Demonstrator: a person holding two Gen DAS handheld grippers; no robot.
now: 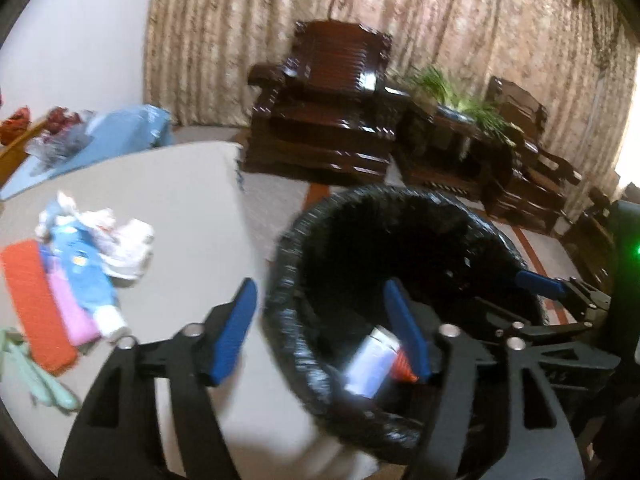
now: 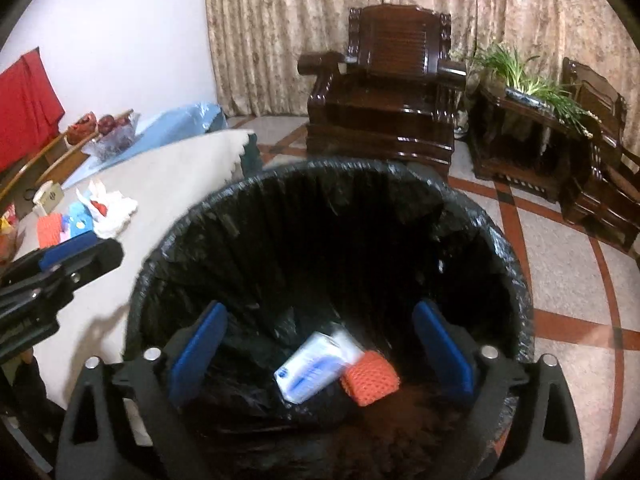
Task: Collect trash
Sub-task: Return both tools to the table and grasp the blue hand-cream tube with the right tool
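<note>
At the far left we see the pale tabletop, on which unsorted trash lies in a cluster: an orange foam net, a pink strip touching it, a blue printed packet and crumpled white wrappers. Beside the tabletop's edge we find the bin with a black liner. The left gripper straddles the bin's near rim, its blue fingers spread well apart and holding nothing; one finger is over the tabletop, the other over the bin's mouth. Centrally, the right gripper hangs above the bin's opening, its fingers at their widest and likewise empty. Between and below them, inside the bin, we note a white-and-blue carton lying tilted with a second orange net touching its right side, both free of the fingers. To the right, dark wooden armchairs, a plant and the tiled floor stand before the curtains.
</note>
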